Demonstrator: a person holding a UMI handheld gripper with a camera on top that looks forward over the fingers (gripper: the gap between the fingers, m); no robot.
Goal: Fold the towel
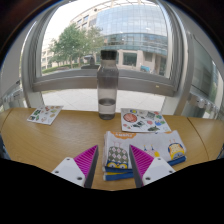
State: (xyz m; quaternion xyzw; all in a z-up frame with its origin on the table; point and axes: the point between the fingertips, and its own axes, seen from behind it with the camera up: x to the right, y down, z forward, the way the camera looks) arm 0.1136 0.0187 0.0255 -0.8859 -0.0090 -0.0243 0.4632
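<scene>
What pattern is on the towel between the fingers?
White towel with colourful cartoon prints and a blue edge, in the gripper view; it lies between the open fingers.

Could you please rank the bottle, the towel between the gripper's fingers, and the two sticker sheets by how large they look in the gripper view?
1. Towel, nearest the camera
2. Bottle
3. Right sticker sheet
4. Left sticker sheet; closely alike

Gripper open.

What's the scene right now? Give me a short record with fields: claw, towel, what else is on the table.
claw: open, fingers apart, holding nothing
towel: light patterned cloth lying on the table, between and just ahead of the fingers
bottle: upright, beyond the towel
sticker sheets: one right of the bottle, one left
table: wooden, by a window
</scene>
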